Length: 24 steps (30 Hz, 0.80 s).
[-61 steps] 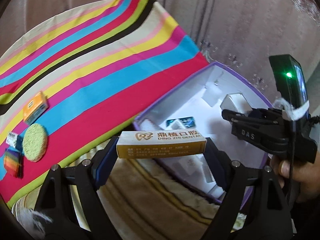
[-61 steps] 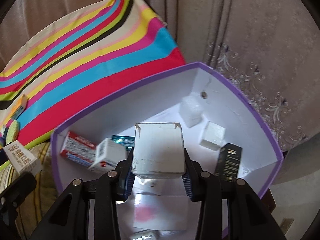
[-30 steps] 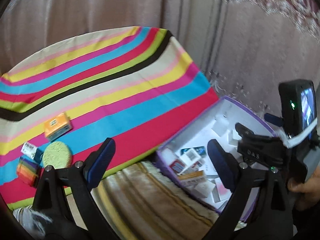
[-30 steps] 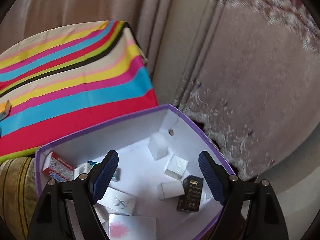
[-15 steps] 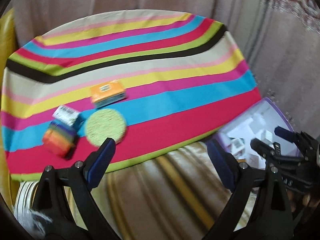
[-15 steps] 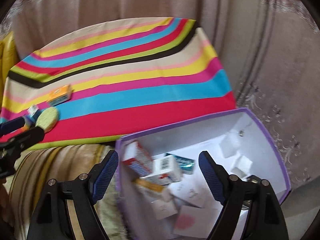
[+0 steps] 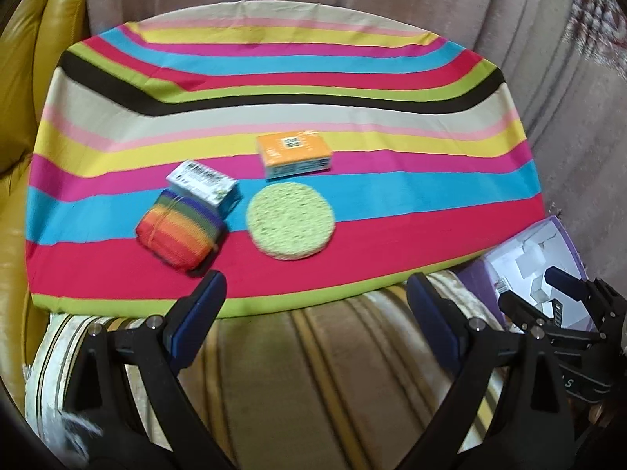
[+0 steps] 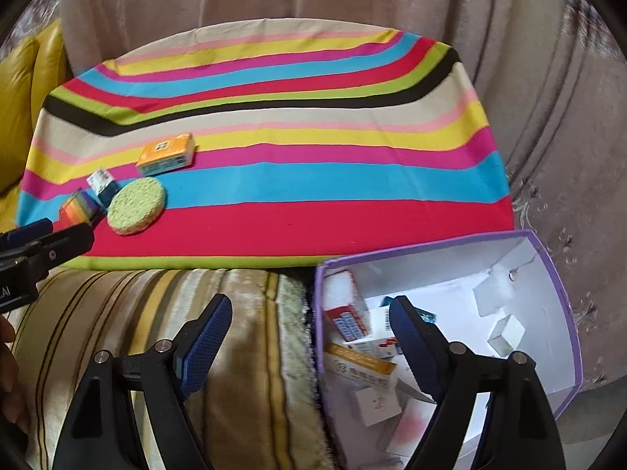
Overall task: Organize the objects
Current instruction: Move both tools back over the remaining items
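On the striped tablecloth (image 7: 352, 235) lie an orange box (image 7: 294, 153), a small white and blue box (image 7: 203, 185), a rainbow knitted pouch (image 7: 180, 231) and a round green sponge (image 7: 290, 220). My left gripper (image 7: 315, 301) hangs open and empty over the table's near edge, short of them. The same four show at the left in the right wrist view: orange box (image 8: 166, 154), sponge (image 8: 136, 206), small box (image 8: 102, 182), pouch (image 8: 78, 205). My right gripper (image 8: 311, 327) is open and empty above the left rim of the purple box (image 8: 564, 305), which holds several small cartons.
A striped beige cushion (image 7: 313, 372) lies below the table's near edge. Yellow leather seating (image 7: 35, 58) stands at the left. Pinkish curtains (image 8: 548, 78) hang behind and to the right. The left gripper's body (image 8: 35, 250) juts in at the left of the right wrist view.
Both grippers let go of their cartons into the purple box, then swung left toward the table. The box slid to the right in both views and the table objects came to the middle.
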Tool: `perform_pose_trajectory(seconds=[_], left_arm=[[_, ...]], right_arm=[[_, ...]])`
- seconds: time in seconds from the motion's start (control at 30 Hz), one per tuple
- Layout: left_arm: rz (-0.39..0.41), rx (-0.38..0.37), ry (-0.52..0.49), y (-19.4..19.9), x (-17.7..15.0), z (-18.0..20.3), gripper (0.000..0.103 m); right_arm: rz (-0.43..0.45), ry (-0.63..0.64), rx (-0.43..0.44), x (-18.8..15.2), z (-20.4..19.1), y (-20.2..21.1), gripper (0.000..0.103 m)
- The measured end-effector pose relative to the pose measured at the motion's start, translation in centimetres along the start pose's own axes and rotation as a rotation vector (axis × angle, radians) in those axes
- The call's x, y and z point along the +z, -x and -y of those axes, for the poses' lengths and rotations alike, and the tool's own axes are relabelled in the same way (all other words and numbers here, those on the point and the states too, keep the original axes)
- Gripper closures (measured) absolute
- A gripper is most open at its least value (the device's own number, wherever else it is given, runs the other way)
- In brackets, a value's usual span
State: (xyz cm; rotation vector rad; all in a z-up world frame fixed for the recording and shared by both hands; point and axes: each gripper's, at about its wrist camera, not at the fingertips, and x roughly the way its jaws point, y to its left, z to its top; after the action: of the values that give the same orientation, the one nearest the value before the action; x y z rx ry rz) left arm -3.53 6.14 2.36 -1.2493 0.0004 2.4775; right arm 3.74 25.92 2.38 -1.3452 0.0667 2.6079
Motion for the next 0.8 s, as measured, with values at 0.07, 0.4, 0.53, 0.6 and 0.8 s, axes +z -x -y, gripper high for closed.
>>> perform_pose_trajectory(seconds=[0.07, 0.4, 0.53, 0.6, 0.8], left_arm=[[-0.006, 0.000, 0.030, 0.0, -0.2, -1.3, 0.009], [-0.044, 0.014, 0.186, 0.1, -1.3, -7.3, 0.009], [-0.054, -0.002, 0.239, -0.1, -1.6, -9.0, 0.009], [-0.061, -0.005, 0.262, -0.1, -1.7, -9.6, 0.009], [-0.057, -0.008, 0.310, -0.2, -1.8, -11.4, 0.009]], right_arm=[[-0.004, 0.019, 0.009, 0.1, -0.6, -0.2, 0.019], [-0.035, 0.077, 0.044, 1.0, -3.8, -1.4, 0.019], [-0.047, 0.103, 0.060, 1.4, -4.9, -1.9, 0.019], [-0.052, 0.114, 0.069, 1.6, -5.6, -2.2, 0.019], [-0.067, 0.169, 0.103, 2.8, -8.3, -3.8, 0.019]])
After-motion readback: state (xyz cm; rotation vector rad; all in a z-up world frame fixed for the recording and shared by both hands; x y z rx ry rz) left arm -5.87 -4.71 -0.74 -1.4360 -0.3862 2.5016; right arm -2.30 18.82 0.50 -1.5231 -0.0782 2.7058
